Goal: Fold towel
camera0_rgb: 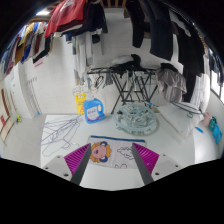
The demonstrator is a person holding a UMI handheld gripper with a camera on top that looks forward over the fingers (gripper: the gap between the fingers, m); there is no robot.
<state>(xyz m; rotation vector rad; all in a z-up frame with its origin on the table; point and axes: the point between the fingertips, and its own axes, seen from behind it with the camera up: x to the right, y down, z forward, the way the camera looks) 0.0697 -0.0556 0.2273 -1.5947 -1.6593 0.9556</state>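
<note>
Gripper view shows a table carrying a printed towel, which lies flat between the tips of the wide-spread fingers, touching neither pad. Its long axis runs across, from one finger to the other. Beyond the towel sit a blue bottle and a crumpled grey cloth. Wire hangers lie beside the towel. A folding rack and hanging clothes stand farther back.
</note>
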